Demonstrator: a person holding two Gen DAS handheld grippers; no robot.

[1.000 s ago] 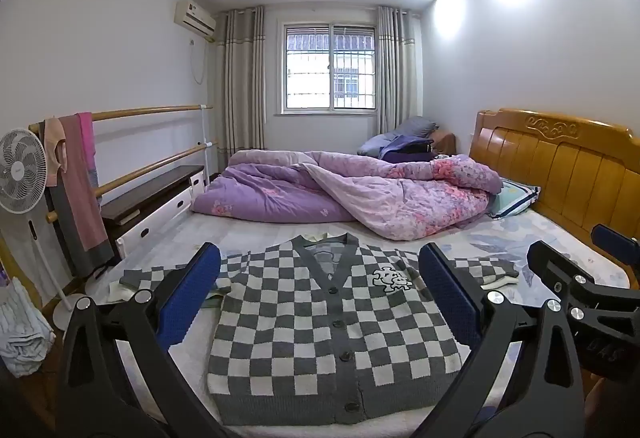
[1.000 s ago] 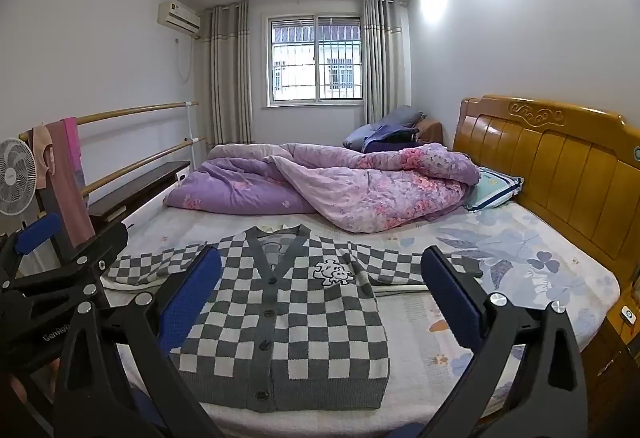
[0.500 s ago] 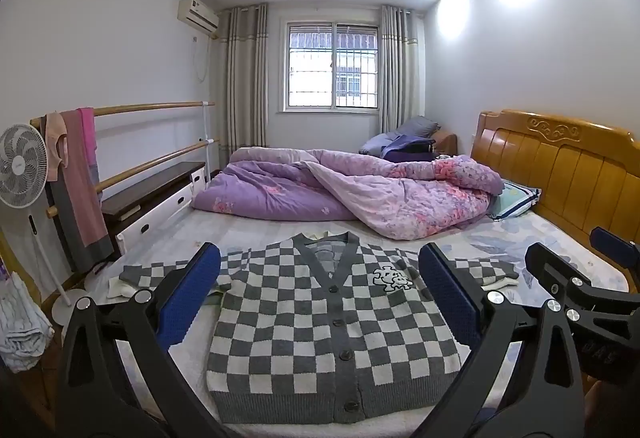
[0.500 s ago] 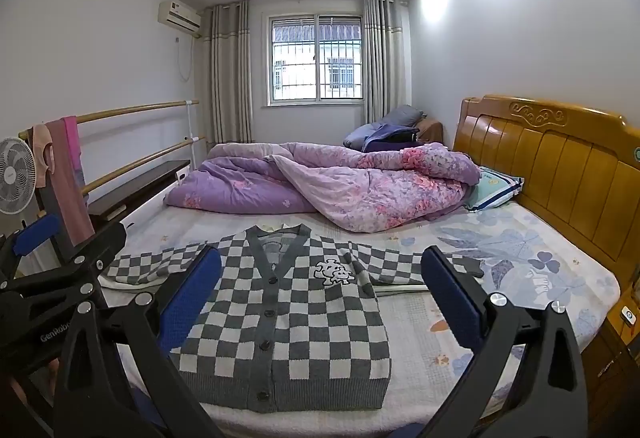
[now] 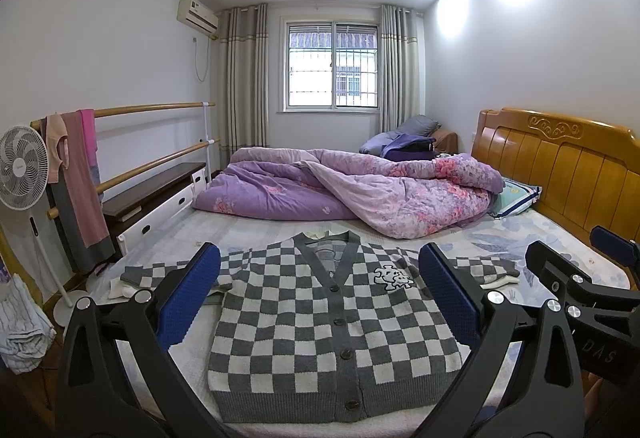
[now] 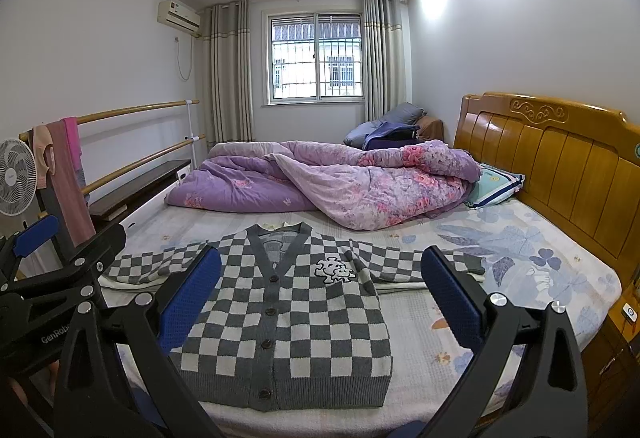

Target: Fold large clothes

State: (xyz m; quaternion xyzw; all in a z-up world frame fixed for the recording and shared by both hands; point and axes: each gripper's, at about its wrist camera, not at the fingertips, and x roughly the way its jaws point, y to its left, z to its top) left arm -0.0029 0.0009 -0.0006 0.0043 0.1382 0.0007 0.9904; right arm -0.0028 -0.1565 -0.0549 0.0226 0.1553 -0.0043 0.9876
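A grey and white checkered cardigan (image 5: 320, 326) lies flat, buttoned and face up, on the near part of the bed, sleeves spread to both sides; it also shows in the right wrist view (image 6: 288, 318). My left gripper (image 5: 318, 298) is open and empty, held above the bed's near edge in front of the cardigan. My right gripper (image 6: 320, 298) is open and empty too, beside it to the right. Each gripper shows at the edge of the other's view.
A crumpled purple floral quilt (image 5: 352, 194) lies across the far half of the bed. A wooden headboard (image 5: 560, 166) stands on the right, with a pillow (image 5: 516, 198). A fan (image 5: 20, 166) and a rail with hung clothes (image 5: 76, 174) stand at left.
Both grippers have shifted very slightly; the view has barely changed. The cardigan has not moved and both grippers stay open.
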